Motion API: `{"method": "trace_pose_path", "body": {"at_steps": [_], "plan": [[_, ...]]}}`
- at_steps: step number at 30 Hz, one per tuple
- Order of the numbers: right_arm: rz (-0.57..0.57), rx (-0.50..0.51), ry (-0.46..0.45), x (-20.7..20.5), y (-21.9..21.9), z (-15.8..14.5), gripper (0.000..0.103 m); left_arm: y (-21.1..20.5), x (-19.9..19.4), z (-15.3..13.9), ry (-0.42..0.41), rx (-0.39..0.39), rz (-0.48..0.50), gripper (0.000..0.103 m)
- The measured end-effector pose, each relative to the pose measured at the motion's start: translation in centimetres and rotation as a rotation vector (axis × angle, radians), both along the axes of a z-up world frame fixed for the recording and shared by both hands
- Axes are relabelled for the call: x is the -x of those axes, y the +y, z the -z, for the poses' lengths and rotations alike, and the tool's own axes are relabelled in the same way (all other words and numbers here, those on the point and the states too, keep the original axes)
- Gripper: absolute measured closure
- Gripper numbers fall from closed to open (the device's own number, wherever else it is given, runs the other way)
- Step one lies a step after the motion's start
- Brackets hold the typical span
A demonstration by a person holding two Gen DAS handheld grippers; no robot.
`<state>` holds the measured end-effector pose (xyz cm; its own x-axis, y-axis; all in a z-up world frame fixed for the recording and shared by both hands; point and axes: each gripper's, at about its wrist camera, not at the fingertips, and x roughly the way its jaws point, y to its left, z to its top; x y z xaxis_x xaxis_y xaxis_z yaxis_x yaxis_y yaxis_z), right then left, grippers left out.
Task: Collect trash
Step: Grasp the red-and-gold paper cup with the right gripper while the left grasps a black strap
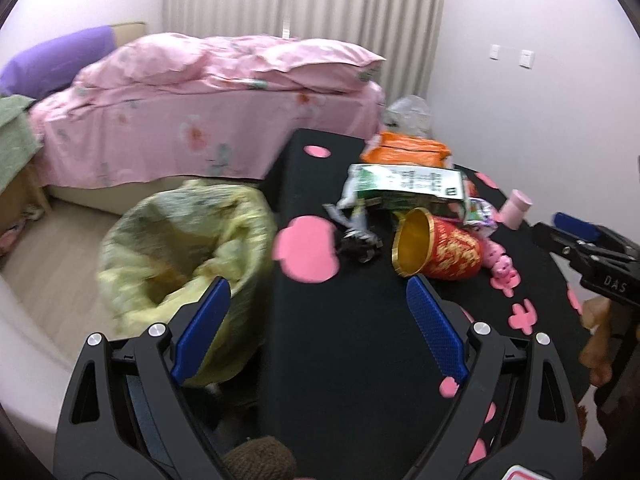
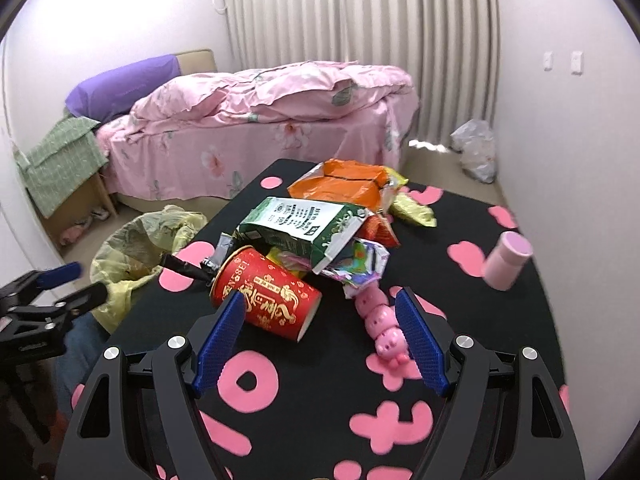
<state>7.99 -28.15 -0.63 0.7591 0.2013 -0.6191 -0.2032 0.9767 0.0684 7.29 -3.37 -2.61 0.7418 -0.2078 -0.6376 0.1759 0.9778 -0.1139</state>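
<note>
**Trash heaped on the worktop, both tools empty**

I see the black worktop (image 2: 320, 380) bearing the litter pile: green carton (image 2: 304, 226), then red cup (image 2: 266, 300) on its side. My left tool (image 1: 318, 308) and right tool (image 2: 320, 320) gape wide.

Both wrist cams face bed over table (image 2: 328, 360); share trash pile.
</note>
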Motion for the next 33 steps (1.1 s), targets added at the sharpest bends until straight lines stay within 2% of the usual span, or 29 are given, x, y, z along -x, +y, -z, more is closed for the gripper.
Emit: {"method": "trace_pose_path", "body": {"at_steps": [2,4,6,10,13,16,17,19,20,24,30,33], "plan": [[-0.054,0.002,0.007,-0.9,0.3,0.7,0.030,-0.4,-1.3,0.3,0.000,0.011,0.030,0.018],[-0.125,0.033,0.009,-1.7,1.3,1.6,0.030,-0.5,-2.7,0.4,-0.013,0.013,0.032,0.012],[-0.204,0.053,0.017,-2.6,2.4,2.5,0.030,-0.4,-3.7,0.6,-0.012,0.010,0.027,0.012],[-0.366,0.048,0.030,-4.6,4.5,3.5,0.030,0.1,-5.5,1.2,0.028,-0.013,0.028,0.012],[-0.441,0.115,0.023,-6.2,5.7,4.3,0.030,1.1,-5.9,1.4,0.048,0.016,0.020,0.013],[-0.479,0.115,0.119,-7.7,5.6,5.6,0.030,1.9,-6.2,1.8,0.083,0.073,0.014,0.018],[-0.477,0.124,0.129,-7.7,5.6,5.9,0.038,1.9,-6.3,2.1,0.097,0.081,0.015,0.022],[-0.444,0.172,0.139,-7.3,5.5,6.4,0.043,1.6,-6.3,2.3,0.109,0.089,0.031,0.025],[-0.429,0.163,0.142,-7.1,5.1,6.4,0.045,1.2,-6.2,2.5,0.112,0.090,0.042,0.026],[-0.383,0.028,0.170,-5.2,2.7,5.5,0.046,-0.6,-6.2,2.7,0.106,0.078,0.084,0.032],[-0.225,0.007,0.141,-3.2,0.6,4.9,0.046,-2.3,-8.0,3.4,0.117,0.102,0.100,0.043],[-0.148,-0.033,0.121,-2.6,-0.5,4.7,0.046,-2.8,-9.0,4.2,0.154,0.094,0.082,0.057]]}}
